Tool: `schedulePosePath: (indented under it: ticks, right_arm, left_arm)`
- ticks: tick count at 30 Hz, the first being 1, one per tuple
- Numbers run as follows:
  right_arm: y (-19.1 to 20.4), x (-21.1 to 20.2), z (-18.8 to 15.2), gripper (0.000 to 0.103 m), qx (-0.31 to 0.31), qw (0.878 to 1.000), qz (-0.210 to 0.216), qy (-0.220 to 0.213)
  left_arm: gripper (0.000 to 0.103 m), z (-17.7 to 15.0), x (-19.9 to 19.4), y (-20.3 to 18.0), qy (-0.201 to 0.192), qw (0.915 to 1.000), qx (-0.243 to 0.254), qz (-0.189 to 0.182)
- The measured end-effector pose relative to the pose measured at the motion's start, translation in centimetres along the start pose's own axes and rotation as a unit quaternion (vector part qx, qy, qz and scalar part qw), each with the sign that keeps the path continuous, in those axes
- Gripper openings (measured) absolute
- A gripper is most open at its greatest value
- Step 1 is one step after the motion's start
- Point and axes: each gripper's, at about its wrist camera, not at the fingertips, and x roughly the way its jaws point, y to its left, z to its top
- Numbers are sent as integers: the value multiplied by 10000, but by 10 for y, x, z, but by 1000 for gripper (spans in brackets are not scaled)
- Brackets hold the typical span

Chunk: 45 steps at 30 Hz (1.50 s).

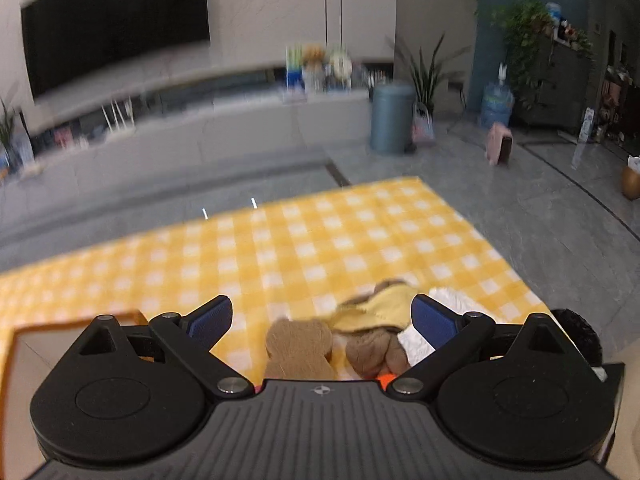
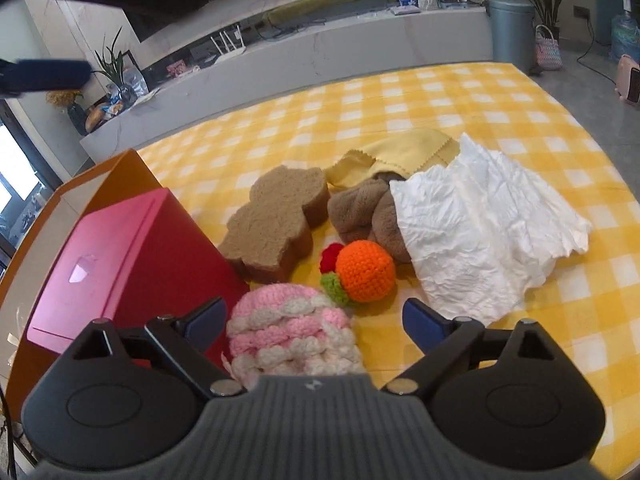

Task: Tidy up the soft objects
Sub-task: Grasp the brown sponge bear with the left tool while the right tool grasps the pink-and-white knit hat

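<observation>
On the yellow checked cloth (image 2: 500, 92) that covers the table, the soft things lie bunched toward its near left part. Closest to the right gripper (image 2: 316, 322) sits a pink and white crocheted piece (image 2: 292, 332), lying between the gripper's blue pads (image 2: 420, 322), which stand spread wide and grip nothing. Just beyond it rests an orange crocheted ball (image 2: 366, 270) with a green tuft and a small red bit at its left side. A brown bear-shaped sponge (image 2: 276, 224) lies flat farther back, its near left edge against a red box (image 2: 132, 264) that sits inside an orange tray (image 2: 124, 172) at the cloth's left edge. Beside the sponge's right side a brown plush cloth (image 2: 364, 212) is crumpled, partly under a pale yellow cloth (image 2: 404, 152) behind it and a crumpled white paper sheet (image 2: 480, 224) that spreads toward the right.

From the left wrist view, the left gripper (image 1: 322, 318) hangs above the same heap, its fingers (image 1: 212, 316) wide apart and empty; the sponge (image 1: 298, 346), the plush cloth (image 1: 374, 350) and the yellow cloth (image 1: 384, 306) show between them. Much of this view is blurred. Beyond the table's far edge stand a grey bin (image 1: 390, 118) and a dark screen (image 1: 116, 36) on the wall.
</observation>
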Motion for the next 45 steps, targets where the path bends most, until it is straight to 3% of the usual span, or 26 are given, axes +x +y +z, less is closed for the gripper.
schedulePosePath:
  ticks: [3, 5, 8, 11, 12, 15, 18, 21, 23, 24, 26, 40, 45]
  right_arm:
    - [0, 4, 1, 93, 27, 10000, -4, 43]
    - [0, 5, 2, 93, 54, 10000, 22, 59]
    - [1, 6, 2, 93, 45, 9999, 129, 91]
    - [3, 6, 1, 93, -34, 9997, 175, 165]
    - [4, 7, 1, 93, -29, 9997, 169, 170]
    - [2, 8, 1, 93, 16, 9997, 126, 205]
    - [-1, 8, 2, 93, 89, 9997, 74, 205]
    - [-4, 7, 1, 93, 90, 9997, -99, 186]
    - [-8, 6, 2, 93, 140, 9997, -108, 172]
    - [-9, 6, 3, 93, 174, 9997, -96, 168]
    - [-9, 6, 3, 93, 161, 9996, -137, 181]
    - [18, 24, -11, 92, -756, 9935, -135, 843]
    - [42, 32, -21, 92, -1560, 9816, -294, 1061]
  left_arm:
    - [103, 9, 32, 13, 707, 9971, -159, -223]
    - [103, 14, 56, 21, 1217, 9909, -435, -369]
    - [103, 16, 89, 34, 1799, 9758, -986, -753]
    - [103, 14, 118, 44, 2517, 9561, -1331, -694]
    - [103, 13, 126, 44, 2640, 9534, -1335, -597]
    - [103, 16, 140, 38, 2639, 9612, -761, -257]
    - [103, 16, 161, 27, 2983, 9544, -106, -41]
    - [99, 9, 173, 27, 3038, 9525, 145, 181]
    - [96, 2, 178, 27, 3144, 9489, 252, -16]
    - [82, 2, 181, 27, 3242, 9454, 285, -181]
    - [83, 2, 182, 29, 3280, 9438, 242, -312]
    - [82, 5, 202, 31, 3747, 9269, -75, -194]
    - [76, 4, 200, 33, 3693, 9288, -106, -292]
